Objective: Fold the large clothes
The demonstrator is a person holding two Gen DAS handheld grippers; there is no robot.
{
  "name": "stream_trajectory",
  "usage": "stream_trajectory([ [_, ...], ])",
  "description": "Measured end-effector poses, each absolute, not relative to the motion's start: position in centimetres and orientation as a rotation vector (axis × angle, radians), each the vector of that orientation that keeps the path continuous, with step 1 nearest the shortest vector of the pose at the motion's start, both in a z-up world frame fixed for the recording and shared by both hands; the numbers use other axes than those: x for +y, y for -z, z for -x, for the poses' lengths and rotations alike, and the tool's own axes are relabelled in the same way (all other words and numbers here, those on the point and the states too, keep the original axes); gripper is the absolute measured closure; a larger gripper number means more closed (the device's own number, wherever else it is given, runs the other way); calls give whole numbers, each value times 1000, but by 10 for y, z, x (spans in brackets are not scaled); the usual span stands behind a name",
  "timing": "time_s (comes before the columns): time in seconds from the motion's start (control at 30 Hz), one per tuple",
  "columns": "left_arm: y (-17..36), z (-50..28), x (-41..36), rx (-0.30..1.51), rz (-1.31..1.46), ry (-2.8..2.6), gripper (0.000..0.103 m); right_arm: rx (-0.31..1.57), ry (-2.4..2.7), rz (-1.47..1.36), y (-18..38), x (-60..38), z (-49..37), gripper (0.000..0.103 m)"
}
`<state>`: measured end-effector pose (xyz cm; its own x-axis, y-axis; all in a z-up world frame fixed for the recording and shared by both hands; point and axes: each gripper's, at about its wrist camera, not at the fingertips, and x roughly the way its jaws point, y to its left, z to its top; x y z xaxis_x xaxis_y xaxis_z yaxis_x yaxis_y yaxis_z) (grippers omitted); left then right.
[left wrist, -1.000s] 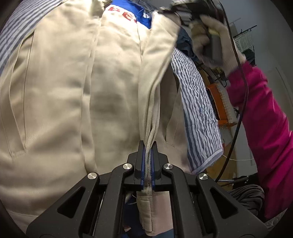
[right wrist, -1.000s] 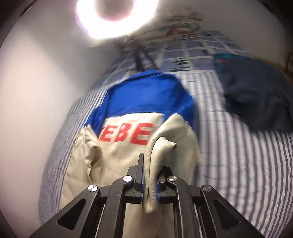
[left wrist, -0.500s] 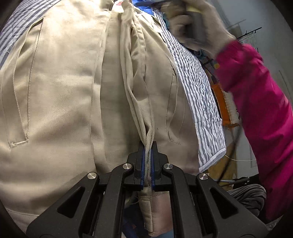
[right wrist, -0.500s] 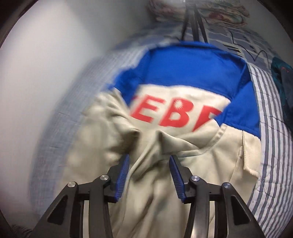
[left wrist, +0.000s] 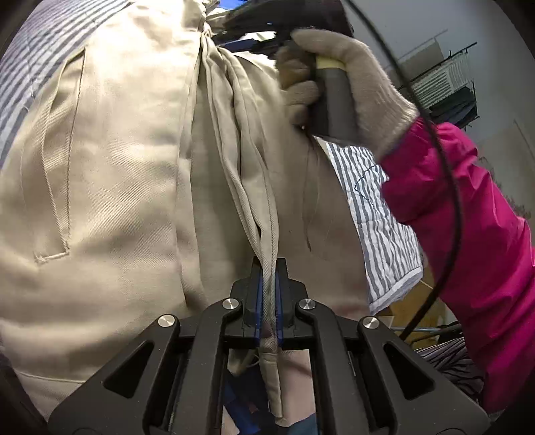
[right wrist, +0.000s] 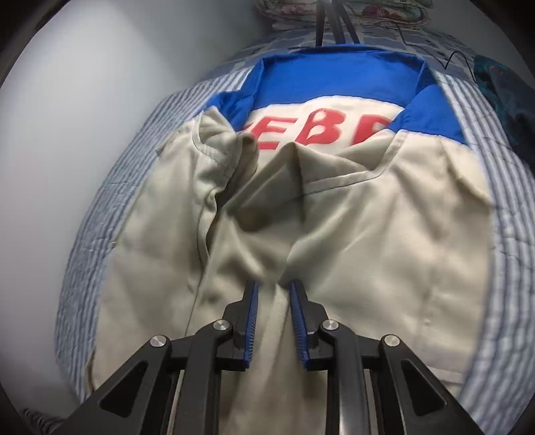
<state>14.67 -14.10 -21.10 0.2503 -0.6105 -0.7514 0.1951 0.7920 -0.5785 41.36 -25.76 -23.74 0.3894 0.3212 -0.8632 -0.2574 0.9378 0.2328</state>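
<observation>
A large beige jacket (right wrist: 367,234) with a blue yoke and red letters lies spread on a striped bed cover (right wrist: 100,217). In the left wrist view the jacket (left wrist: 117,167) fills the frame. My left gripper (left wrist: 267,267) is shut on a bunched fold of the beige cloth near the hem. My right gripper (right wrist: 273,289) is open, its blue pads just above a ridge of beige cloth, holding nothing. The gloved hand holding the right gripper (left wrist: 334,83) shows at the top of the left wrist view.
A dark garment (right wrist: 508,100) lies on the bed at the far right. Tripod legs (right wrist: 334,20) and patterned bedding stand at the bed's far end. A white wall (right wrist: 67,100) runs along the left. The bed edge (left wrist: 394,284) drops off at the right.
My right gripper opened and let go of the beige fold, then lowered closer to the jacket. The released cloth fell across the jacket. My left gripper kept its hold.
</observation>
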Motion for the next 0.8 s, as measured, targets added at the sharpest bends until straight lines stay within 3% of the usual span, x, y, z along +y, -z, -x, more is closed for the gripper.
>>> stream_trajectory([
  [0.13, 203, -140, -143, 1188, 386, 573, 100, 1102, -446, -163, 214, -267, -402, 81],
  [0.2, 194, -134, -139, 1174, 372, 578, 100, 1051, -450, -147, 189, -279, -380, 72],
  [0.47, 140, -94, -99, 1044, 309, 634, 99, 943, -481, -94, 119, -337, -230, 71],
  [0.8, 143, -93, -13, 1018, 396, 423, 95, 1057, -519, 153, 195, -290, -90, 72],
])
